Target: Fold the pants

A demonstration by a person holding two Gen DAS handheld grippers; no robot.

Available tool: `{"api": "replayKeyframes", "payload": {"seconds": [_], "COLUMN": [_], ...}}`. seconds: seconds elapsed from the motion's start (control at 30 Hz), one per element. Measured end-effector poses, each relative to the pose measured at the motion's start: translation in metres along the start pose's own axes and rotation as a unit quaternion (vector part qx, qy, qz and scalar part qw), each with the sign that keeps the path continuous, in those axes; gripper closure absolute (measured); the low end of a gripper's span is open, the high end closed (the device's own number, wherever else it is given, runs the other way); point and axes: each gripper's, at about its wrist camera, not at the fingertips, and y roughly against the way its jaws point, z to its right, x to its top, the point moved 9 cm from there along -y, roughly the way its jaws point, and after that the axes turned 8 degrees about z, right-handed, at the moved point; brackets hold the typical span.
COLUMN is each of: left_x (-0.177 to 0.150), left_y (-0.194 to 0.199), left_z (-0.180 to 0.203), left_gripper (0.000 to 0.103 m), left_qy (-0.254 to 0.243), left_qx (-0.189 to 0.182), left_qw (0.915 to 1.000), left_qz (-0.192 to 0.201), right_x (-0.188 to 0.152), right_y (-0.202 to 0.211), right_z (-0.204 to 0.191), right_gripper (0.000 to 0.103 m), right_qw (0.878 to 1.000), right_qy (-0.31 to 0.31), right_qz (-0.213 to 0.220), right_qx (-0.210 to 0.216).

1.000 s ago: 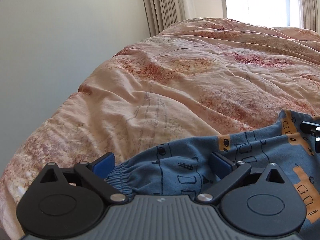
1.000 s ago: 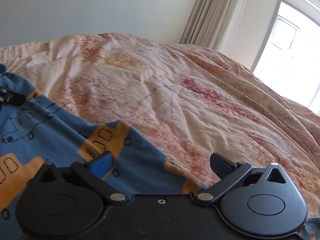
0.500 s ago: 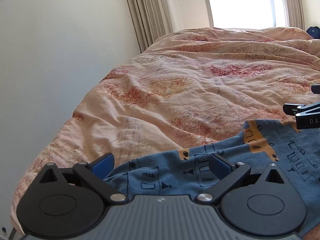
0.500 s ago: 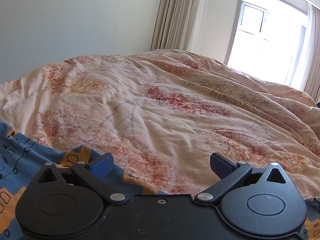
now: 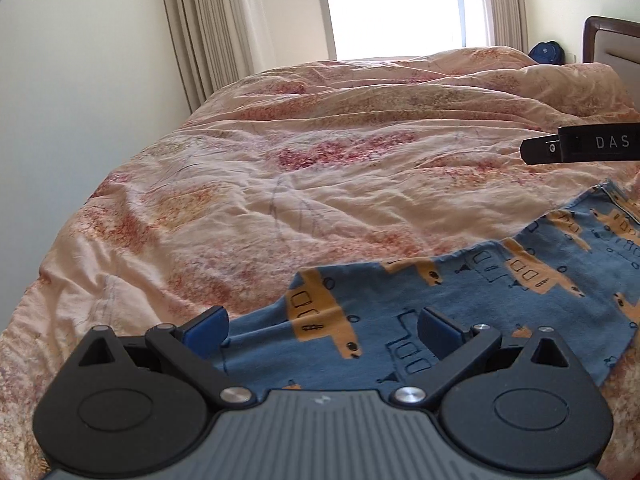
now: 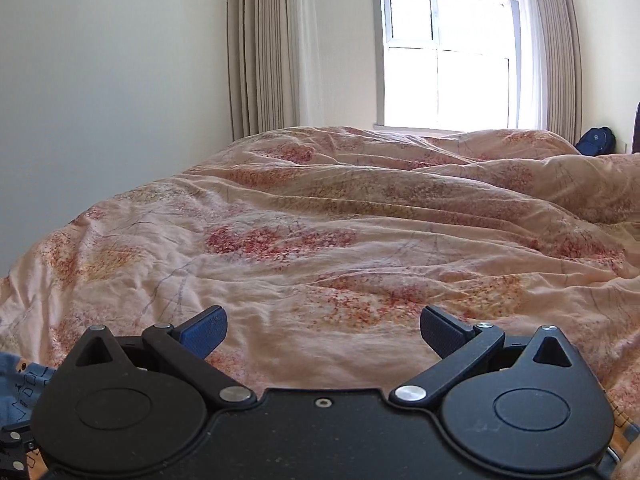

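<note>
Blue pants [image 5: 500, 292] with orange vehicle prints lie flat on the peach floral duvet [image 5: 320, 184]. In the left wrist view my left gripper [image 5: 322, 330] is open and empty, raised just above the pants' near part. A black finger of my right gripper [image 5: 580, 148] shows at the right edge, above the duvet. In the right wrist view my right gripper [image 6: 322, 330] is open and empty over bare duvet [image 6: 340, 248]; only a corner of the pants [image 6: 24, 380] shows at the lower left.
The bed fills both views. A white wall [image 5: 80, 100] runs along its left side. Curtains [image 6: 272, 48] and a bright window [image 6: 448, 60] stand beyond it. A wooden headboard [image 5: 612, 40] and a blue backpack [image 6: 596, 140] are at the far right.
Both grippers have lifted and tilted up away from the pants. The right gripper now looks over bare duvet, with the pants almost out of its view. Both stayed open.
</note>
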Motion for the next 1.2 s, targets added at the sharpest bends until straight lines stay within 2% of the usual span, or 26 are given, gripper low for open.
{"api": "replayKeyframes", "payload": {"seconds": [0.13, 0.27, 0.43, 0.5, 0.67, 0.77, 0.97, 1.1, 1.2], "left_x": [0.002, -0.002, -0.021, -0.033, -0.039, -0.042, -0.044, -0.045, -0.045], "left_y": [-0.012, -0.027, -0.045, -0.053, -0.056, -0.056, -0.054, -0.055, -0.054], "left_z": [0.038, 0.068, 0.093, 0.096, 0.094, 0.094, 0.098, 0.097, 0.096], "left_gripper": [0.0, 0.0, 0.0, 0.0, 0.0, 0.0, 0.0, 0.0, 0.0], "left_qy": [-0.01, -0.012, -0.005, 0.008, 0.019, 0.018, 0.004, 0.011, 0.011], "left_qx": [-0.046, -0.079, -0.092, -0.09, -0.089, -0.091, -0.084, -0.089, -0.088], "left_qw": [0.9989, 0.9968, 0.9955, 0.9955, 0.9958, 0.9957, 0.9963, 0.9958, 0.9958], "left_qz": [0.002, -0.007, -0.02, -0.029, -0.012, -0.002, 0.018, 0.02, 0.023], "right_x": [-0.014, -0.037, -0.075, -0.087, -0.113, -0.115, -0.108, -0.103, -0.099], "right_y": [0.022, 0.049, 0.084, 0.092, 0.088, 0.079, 0.066, 0.065, 0.067], "right_z": [0.047, 0.089, 0.133, 0.149, 0.181, 0.188, 0.198, 0.203, 0.202], "right_gripper": [0.0, 0.0, 0.0, 0.0, 0.0, 0.0, 0.0, 0.001, 0.001], "right_qw": [0.998, 0.998, 0.997, 0.996, 0.984, 0.978, 0.962, 0.954, 0.955], "right_qy": [-0.054, -0.037, -0.042, -0.071, -0.168, -0.207, -0.271, -0.294, -0.288], "right_qz": [-0.023, -0.04, -0.056, -0.052, -0.057, -0.033, 0.024, 0.049, 0.064], "right_qx": [0.027, 0.023, 0.014, 0.004, -0.001, 0.017, 0.026, 0.021, 0.022]}}
